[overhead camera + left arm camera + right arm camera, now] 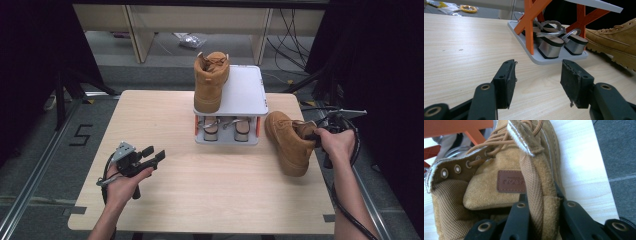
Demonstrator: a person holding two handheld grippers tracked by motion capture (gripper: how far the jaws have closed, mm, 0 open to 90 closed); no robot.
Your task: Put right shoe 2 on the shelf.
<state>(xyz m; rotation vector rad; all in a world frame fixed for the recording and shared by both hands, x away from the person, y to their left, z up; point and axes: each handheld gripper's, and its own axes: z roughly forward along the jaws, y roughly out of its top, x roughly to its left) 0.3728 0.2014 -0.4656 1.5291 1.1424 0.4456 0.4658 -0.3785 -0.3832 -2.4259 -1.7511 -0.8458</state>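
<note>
A tan suede boot (287,142) lies on the table right of the shoe rack (245,92), toe toward the front. My right gripper (320,136) is shut on the back of its collar. In the right gripper view, one jaw of the right gripper (540,195) sits inside the boot (486,192) and the other outside, pinching the heel pull strap. A matching boot (211,80) stands on the rack's top shelf at its left. My left gripper (152,154) rests low over the table's front left. The left gripper (537,67) is open with nothing between its jaws.
The white rack has orange legs (531,25). On its lower shelf (541,58) stands a pair of silver-heeled sandals (551,45). The table's right edge (320,165) runs close beside the held boot. Cables and shelving legs are on the floor beyond the table.
</note>
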